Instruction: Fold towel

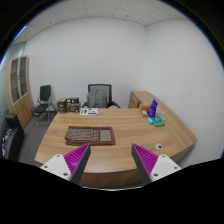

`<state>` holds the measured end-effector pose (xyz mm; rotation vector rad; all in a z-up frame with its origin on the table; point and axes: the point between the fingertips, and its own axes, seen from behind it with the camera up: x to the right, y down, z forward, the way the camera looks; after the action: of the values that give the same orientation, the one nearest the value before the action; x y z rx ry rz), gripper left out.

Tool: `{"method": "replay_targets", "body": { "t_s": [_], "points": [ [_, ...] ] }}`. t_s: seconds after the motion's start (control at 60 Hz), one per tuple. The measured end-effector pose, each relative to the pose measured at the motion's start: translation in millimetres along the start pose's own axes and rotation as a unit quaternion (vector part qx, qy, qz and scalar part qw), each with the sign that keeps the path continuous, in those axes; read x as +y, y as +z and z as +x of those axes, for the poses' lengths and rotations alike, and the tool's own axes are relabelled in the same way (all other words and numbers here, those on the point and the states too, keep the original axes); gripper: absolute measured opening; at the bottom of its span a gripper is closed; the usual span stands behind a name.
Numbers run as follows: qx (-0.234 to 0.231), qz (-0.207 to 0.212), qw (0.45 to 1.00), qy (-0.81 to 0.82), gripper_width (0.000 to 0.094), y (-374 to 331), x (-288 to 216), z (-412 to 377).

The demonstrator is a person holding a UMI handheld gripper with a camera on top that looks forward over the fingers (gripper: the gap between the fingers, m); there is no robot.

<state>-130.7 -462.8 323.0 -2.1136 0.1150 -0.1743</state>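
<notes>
Tongs (111, 160) spread, holding nothing — one desk (115, 135), one keyboard (89, 134), two chairs (97, 97).

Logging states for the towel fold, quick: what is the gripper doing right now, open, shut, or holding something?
Gripper: open, fingers spread wide and holding nothing, with only the wooden desk ahead of them.

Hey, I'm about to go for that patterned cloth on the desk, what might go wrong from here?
The hand-held gripper is open and empty, well short of the patterned towel, so a long reach may land off the edge you want.
The towel lies flat on the smooth wooden desk; the fingers could slide it instead of pinching it.
The purple object near the far corner might get knocked during a wide fold.
</notes>
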Motion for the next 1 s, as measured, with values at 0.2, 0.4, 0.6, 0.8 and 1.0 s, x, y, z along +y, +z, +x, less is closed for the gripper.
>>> {"method": "replay_targets", "body": {
  "t_s": [0.2,0.4,0.6,0.8,1.0],
  "points": [
    [-0.003,0.002,1.0,0.002,0.0856,0,1,5],
    [0.003,-0.026,1.0,0.005,0.0853,18,28,4],
    [-0.005,-0.062,0.998,-0.01,0.0855,51,71,-41],
    [-0.05,-0.081,0.995,-0.012,0.0856,119,92,-149],
    [-0.087,-0.062,0.994,-0.01,0.0862,232,70,-272]
  ]
}}
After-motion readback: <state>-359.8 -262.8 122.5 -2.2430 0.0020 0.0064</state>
